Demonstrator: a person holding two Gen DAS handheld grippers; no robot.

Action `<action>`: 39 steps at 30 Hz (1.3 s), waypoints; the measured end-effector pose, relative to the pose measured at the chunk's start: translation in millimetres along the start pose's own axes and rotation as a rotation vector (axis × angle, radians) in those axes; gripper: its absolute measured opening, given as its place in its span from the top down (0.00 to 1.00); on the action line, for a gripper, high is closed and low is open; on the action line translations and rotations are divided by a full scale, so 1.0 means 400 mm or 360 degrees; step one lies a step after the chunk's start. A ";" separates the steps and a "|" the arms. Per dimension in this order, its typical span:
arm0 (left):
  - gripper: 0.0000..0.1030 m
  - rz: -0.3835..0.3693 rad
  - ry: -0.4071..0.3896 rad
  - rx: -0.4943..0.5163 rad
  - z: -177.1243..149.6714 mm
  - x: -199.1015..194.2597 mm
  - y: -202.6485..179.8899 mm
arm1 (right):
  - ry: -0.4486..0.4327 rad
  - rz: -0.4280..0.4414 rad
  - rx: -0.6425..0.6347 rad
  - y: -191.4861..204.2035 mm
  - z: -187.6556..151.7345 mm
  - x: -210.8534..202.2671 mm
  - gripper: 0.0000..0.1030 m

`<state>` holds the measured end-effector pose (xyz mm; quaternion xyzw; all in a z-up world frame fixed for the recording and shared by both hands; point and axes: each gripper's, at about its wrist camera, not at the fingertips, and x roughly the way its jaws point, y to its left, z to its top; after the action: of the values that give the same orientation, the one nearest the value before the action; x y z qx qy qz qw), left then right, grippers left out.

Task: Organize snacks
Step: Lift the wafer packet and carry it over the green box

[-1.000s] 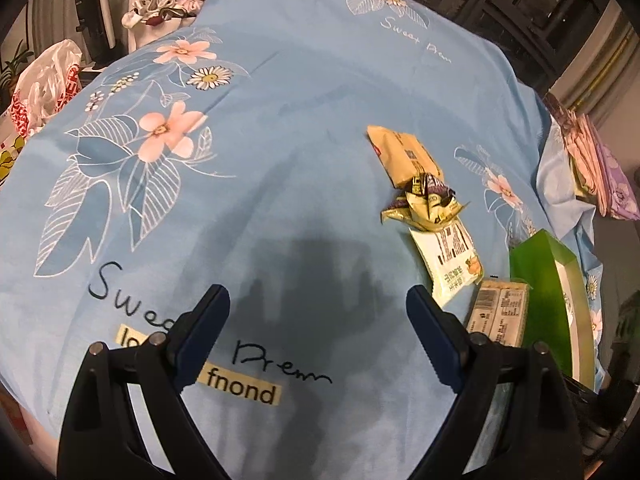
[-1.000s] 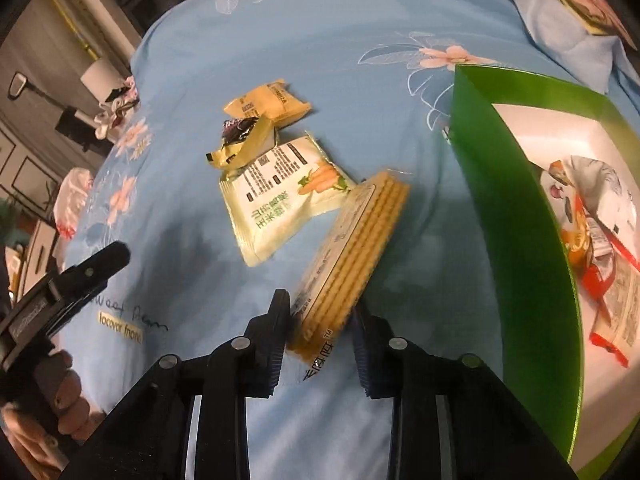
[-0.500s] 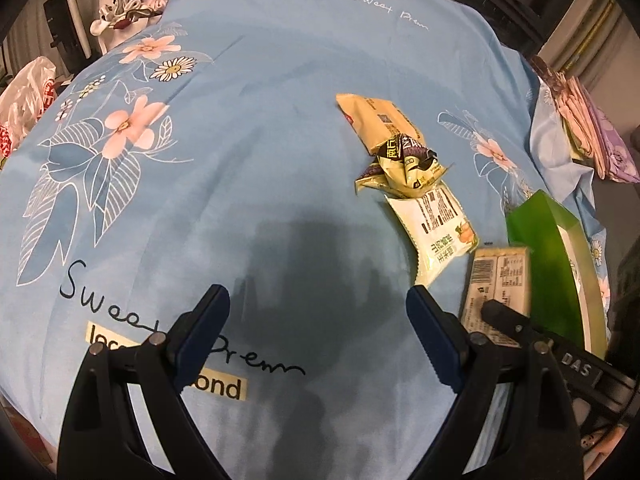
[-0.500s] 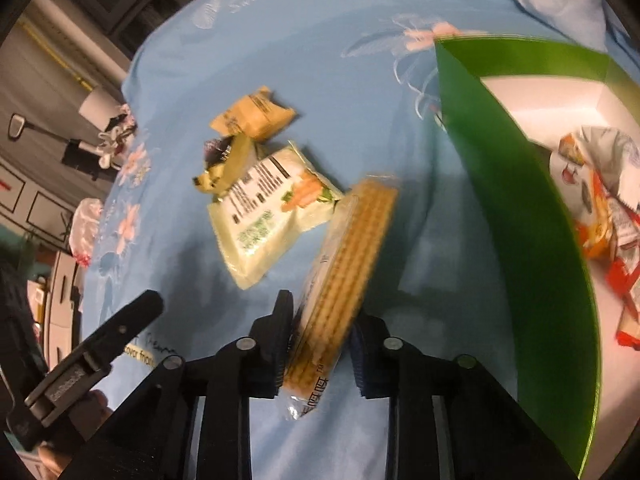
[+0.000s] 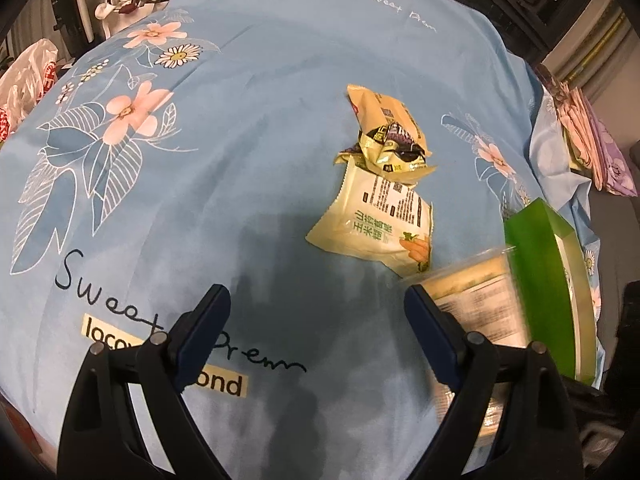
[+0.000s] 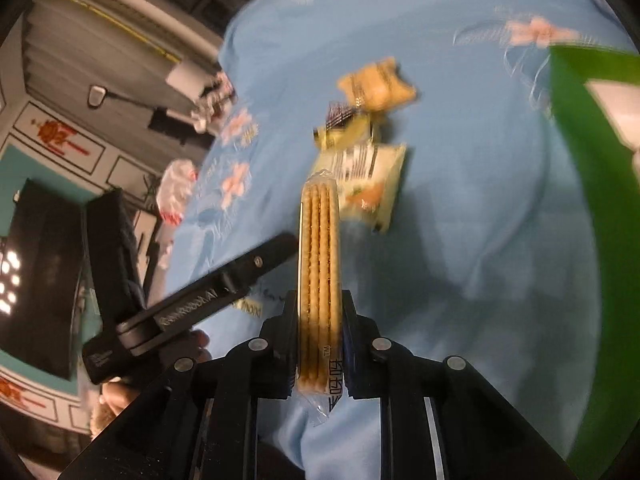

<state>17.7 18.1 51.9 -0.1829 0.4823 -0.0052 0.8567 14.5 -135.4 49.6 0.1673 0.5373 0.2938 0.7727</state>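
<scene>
My right gripper (image 6: 319, 322) is shut on a clear-wrapped cracker pack (image 6: 319, 264), held edge-on and lifted off the blue floral cloth (image 6: 480, 200). The pack shows blurred in the left wrist view (image 5: 476, 300), beside the green box (image 5: 540, 280). My left gripper (image 5: 316, 308) is open and empty above the cloth (image 5: 200, 200). A pale green corn snack bag (image 5: 380, 224), a small dark-and-yellow packet (image 5: 390, 152) and a yellow packet (image 5: 380, 110) lie in a row on the cloth. The green box (image 6: 592, 200) stands at the right.
Folded pink and purple fabric (image 5: 592, 136) lies at the far right edge. A red-and-white plastic bag (image 5: 28, 80) and dark furniture sit beyond the left edge. The left gripper's body (image 6: 192, 304) is close to the left of the cracker pack.
My right gripper has lifted the cracker pack off the cloth and turned it upright on its edge. The left gripper has stayed open, shifting slightly over the cloth.
</scene>
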 end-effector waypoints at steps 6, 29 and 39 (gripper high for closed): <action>0.18 -0.0035 0.0070 0.0035 -0.017 -0.001 -0.021 | 0.0058 -0.0340 0.0074 -0.023 0.007 0.026 0.61; 0.60 -0.0297 0.0288 0.0165 -0.109 0.045 -0.130 | 0.0076 -0.0143 0.0222 -0.054 0.013 0.062 0.46; 0.68 -0.0280 0.0173 0.0236 -0.107 0.022 -0.156 | -0.0011 -0.0224 0.0215 -0.044 0.008 0.043 0.46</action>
<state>-2.8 -55.1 44.5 -0.1601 0.5085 -0.1260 0.8366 26.6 -137.8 28.0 0.1819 0.5636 0.2013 0.7802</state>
